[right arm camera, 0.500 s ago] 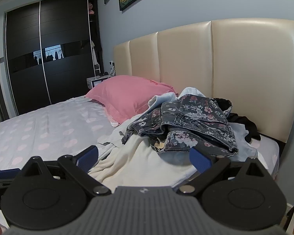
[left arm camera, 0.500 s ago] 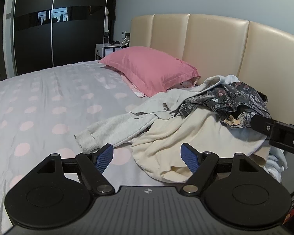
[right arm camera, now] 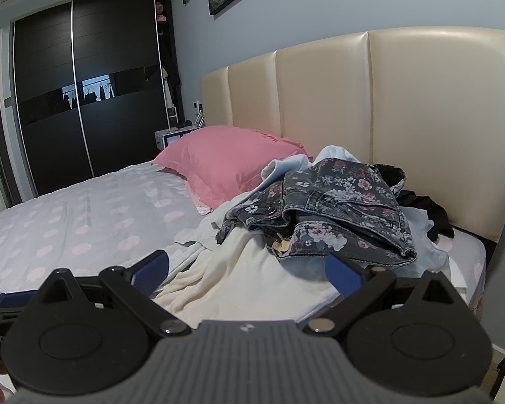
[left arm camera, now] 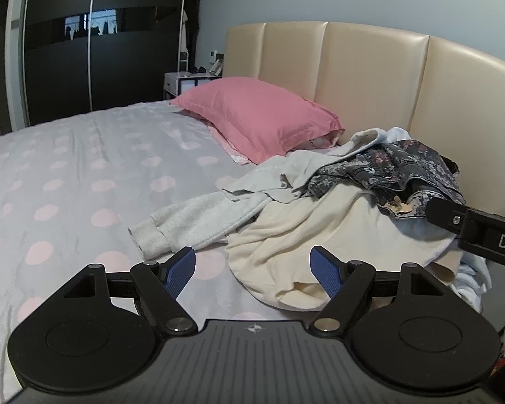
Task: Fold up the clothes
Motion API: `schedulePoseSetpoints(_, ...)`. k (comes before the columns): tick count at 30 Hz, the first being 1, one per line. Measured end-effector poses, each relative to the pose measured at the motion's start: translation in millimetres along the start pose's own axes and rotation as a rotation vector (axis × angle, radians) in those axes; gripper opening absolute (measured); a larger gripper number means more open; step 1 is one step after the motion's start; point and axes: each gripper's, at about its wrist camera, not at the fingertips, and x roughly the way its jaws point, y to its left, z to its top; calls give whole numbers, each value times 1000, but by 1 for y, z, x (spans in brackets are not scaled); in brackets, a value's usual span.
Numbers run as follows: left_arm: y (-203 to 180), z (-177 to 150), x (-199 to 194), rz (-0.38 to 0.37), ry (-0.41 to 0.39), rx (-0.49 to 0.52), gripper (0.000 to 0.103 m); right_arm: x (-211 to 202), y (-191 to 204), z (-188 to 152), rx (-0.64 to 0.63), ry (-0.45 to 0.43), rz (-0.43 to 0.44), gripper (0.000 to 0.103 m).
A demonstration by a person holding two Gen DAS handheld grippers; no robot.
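Note:
A heap of clothes lies at the head of the bed. A dark floral denim garment (left arm camera: 407, 175) (right arm camera: 340, 208) tops it, over a cream garment (left arm camera: 320, 235) (right arm camera: 252, 269) and a light grey sweatshirt (left arm camera: 198, 219) whose sleeve stretches left. My left gripper (left arm camera: 254, 271) hovers open just short of the cream garment's near edge, nothing between its blue pads. My right gripper (right arm camera: 247, 271) is open too, above the cream garment and in front of the floral denim. One arm of the right gripper (left arm camera: 478, 232) juts into the left wrist view at the right.
A pink pillow (left arm camera: 259, 118) (right arm camera: 225, 158) rests against the cream padded headboard (left arm camera: 370, 77) (right arm camera: 387, 118). The polka-dot bedsheet (left arm camera: 84, 175) spreads to the left. A black garment (right arm camera: 427, 212) lies by the headboard. A dark wardrobe (right arm camera: 84, 94) and a white nightstand (left arm camera: 185, 82) stand behind.
Both views have shifted only slightly; the left gripper has edged a little nearer the clothes. No garment has moved and both grippers stay open.

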Motion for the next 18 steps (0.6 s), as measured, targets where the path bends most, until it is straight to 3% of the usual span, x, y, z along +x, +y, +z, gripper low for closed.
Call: schedulePoseSetpoints(18,1,-2,0,0,1,-37,75,1,-1,2,1,9,22,100)
